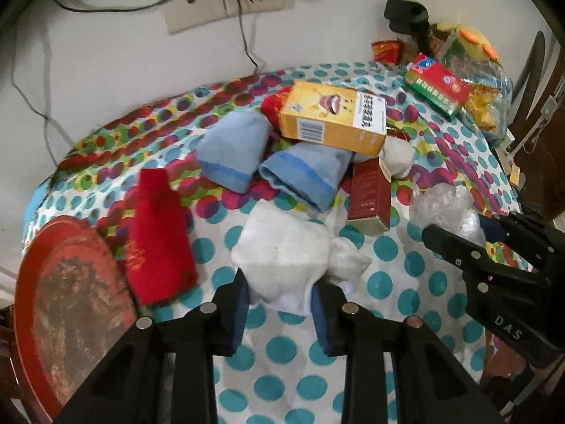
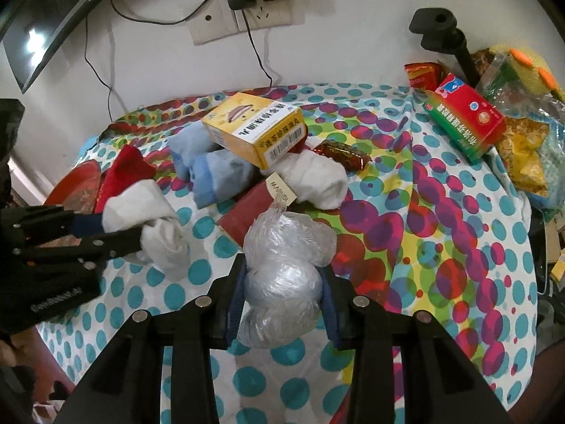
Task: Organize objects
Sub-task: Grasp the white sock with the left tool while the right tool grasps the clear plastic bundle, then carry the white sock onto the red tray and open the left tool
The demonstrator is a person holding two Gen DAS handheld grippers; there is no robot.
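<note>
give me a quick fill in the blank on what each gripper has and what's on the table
The left gripper is shut on a ____ sock.
The right gripper is shut on a clear ____ bag.
The yellow box rests on top of two ____ socks.
A red sock lies beside the red ____.

Missing words: white; plastic; blue; plate

Left gripper [image 1: 279, 298] and right gripper [image 2: 282, 296] both angled steeply downward, jaws clamped on soft loads.
</note>
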